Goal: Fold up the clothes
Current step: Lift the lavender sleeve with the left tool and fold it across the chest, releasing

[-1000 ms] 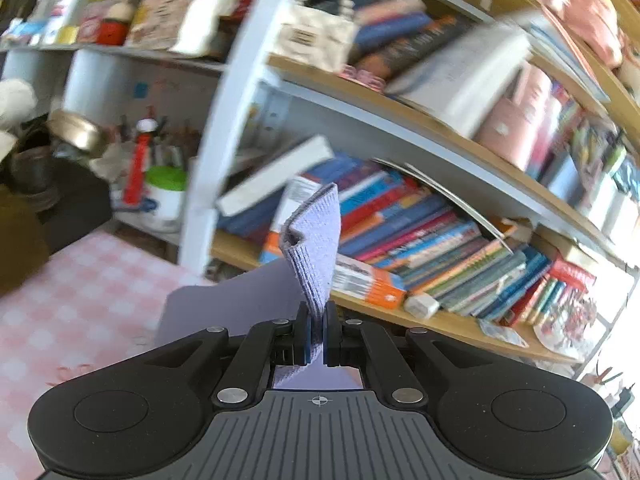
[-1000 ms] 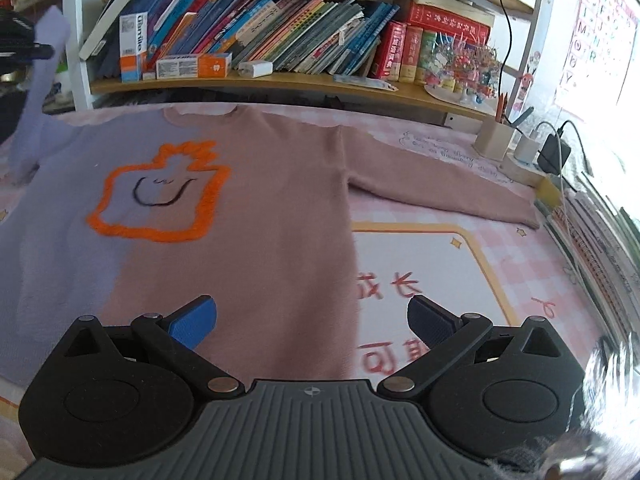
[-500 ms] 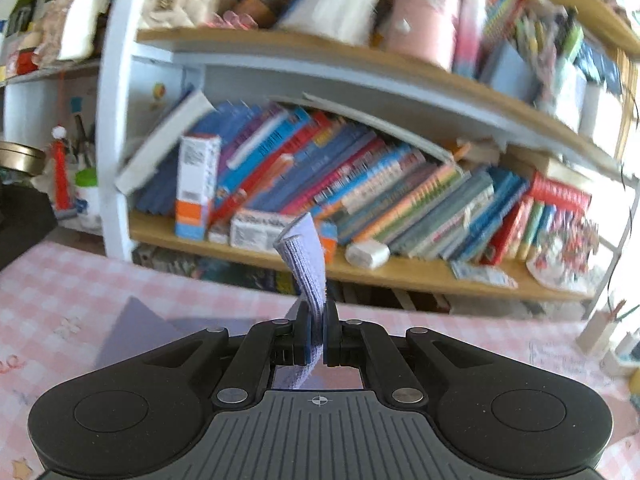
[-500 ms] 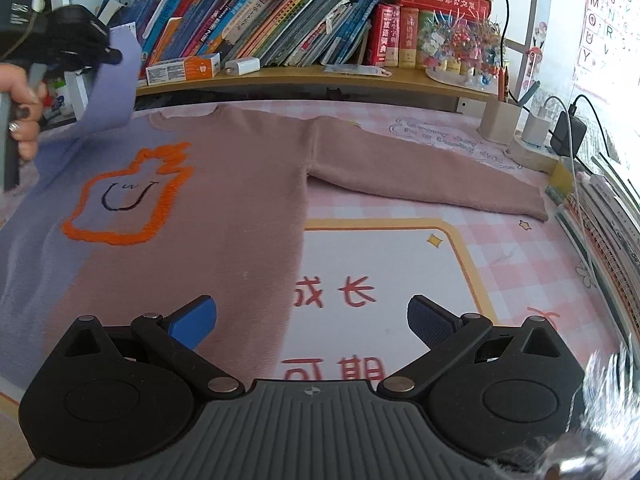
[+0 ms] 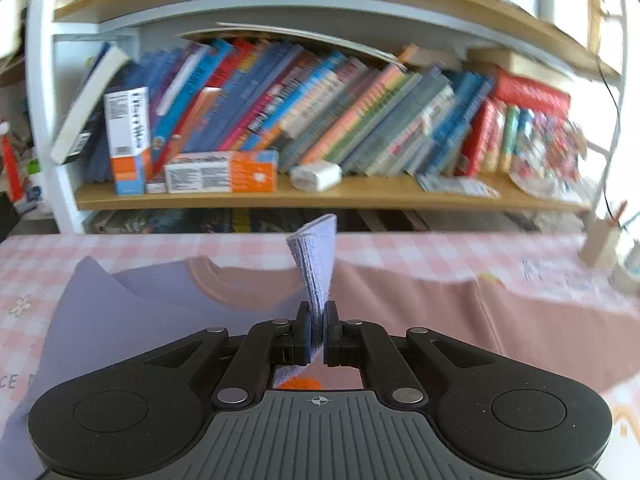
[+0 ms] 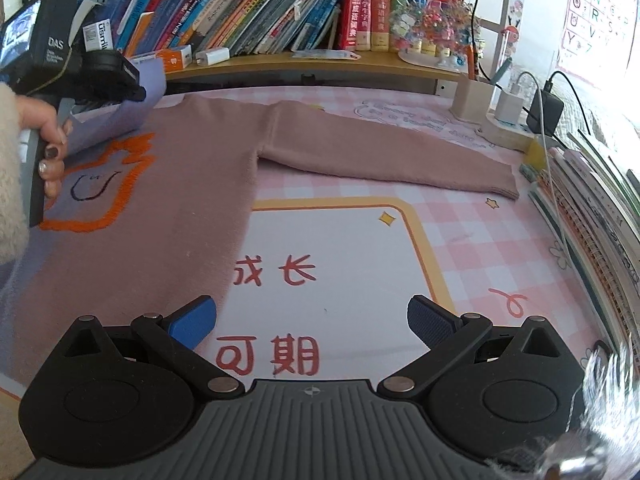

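Note:
A sweater, half lilac and half dusty pink (image 6: 192,184), lies flat on the table with an orange outlined figure (image 6: 100,184) on its chest. Its pink sleeve (image 6: 400,156) stretches out to the right. My left gripper (image 5: 317,334) is shut on the lilac sleeve's cuff (image 5: 316,264) and holds it up over the sweater's body (image 5: 400,300); in the right wrist view the left gripper (image 6: 128,80) hangs over the sweater's upper left. My right gripper (image 6: 312,318) is open and empty above the printed mat beside the sweater's hem.
A bookshelf (image 6: 256,20) full of books runs along the table's far edge. A pen holder (image 6: 472,96), chargers and cables (image 6: 540,112) stand at the back right. Stacked notebooks (image 6: 592,216) line the right edge. A pink checked cloth with a white printed mat (image 6: 340,256) covers the table.
My left gripper has carried the lilac sleeve rightward and lower, over the sweater's body. My right gripper has shifted right, off the sweater onto the mat, still open.

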Available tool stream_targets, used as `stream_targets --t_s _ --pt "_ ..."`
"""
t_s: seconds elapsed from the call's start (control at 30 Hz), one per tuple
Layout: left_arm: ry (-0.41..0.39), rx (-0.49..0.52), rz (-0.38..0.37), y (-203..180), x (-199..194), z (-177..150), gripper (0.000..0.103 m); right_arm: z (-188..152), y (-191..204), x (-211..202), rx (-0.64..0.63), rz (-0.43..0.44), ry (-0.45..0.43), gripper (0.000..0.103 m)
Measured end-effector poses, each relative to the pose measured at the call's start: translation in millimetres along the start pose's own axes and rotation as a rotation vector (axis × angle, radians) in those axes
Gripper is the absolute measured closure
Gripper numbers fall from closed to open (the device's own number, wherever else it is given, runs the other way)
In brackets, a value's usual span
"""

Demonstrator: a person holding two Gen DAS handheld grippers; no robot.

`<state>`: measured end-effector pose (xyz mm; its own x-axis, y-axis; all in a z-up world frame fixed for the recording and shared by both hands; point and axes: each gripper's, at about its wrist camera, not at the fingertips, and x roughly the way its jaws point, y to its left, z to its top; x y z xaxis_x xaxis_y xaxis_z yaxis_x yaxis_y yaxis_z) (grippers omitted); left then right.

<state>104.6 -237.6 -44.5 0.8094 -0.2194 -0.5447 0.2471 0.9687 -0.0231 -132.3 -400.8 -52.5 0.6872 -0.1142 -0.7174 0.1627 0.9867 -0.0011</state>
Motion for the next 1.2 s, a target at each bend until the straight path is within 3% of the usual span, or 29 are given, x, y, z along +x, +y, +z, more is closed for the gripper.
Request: stream_targets --t_s 0.23,0.37,0.47,0.53,0.6,0.73,0.93,1.1,1.2 --pt "0.07 0.057 -0.028 -11 5 -11 0.098 -2 -3 0 0.005 -0.001 0.006 0.0" --pt "0.131 0.068 -0.06 -12 8 -18 0.089 -1 -2 -1 -0.001 0.003 0.003 0.0" --pt "0.127 0.057 -0.088 -9 -3 -19 0.065 1 -1 0 -0.006 0.009 -0.002 0.0" --pt "0.097 0.053 -0.093 -7 -16 -19 0.036 3 2 1 -0.01 0.019 -0.005 0.0" --pt "0.052 0.05 -0.102 -2 -36 -18 0.028 5 6 3 -0.018 0.039 -0.007 0.0" --pt "0.028 0.071 -0.083 14 -74 -26 0.026 9 21 8 -0.049 0.096 -0.005 0.0" --pt "0.066 -0.006 0.064 64 -127 -60 0.025 8 45 8 -0.086 0.158 0.002 0.0" --pt "0.114 -0.088 0.191 112 -167 -93 0.023 5 56 6 -0.054 0.142 0.016 0.0" --pt "0.128 -0.141 0.217 133 -179 -104 0.02 2 61 4 -0.02 0.107 0.037 0.0"
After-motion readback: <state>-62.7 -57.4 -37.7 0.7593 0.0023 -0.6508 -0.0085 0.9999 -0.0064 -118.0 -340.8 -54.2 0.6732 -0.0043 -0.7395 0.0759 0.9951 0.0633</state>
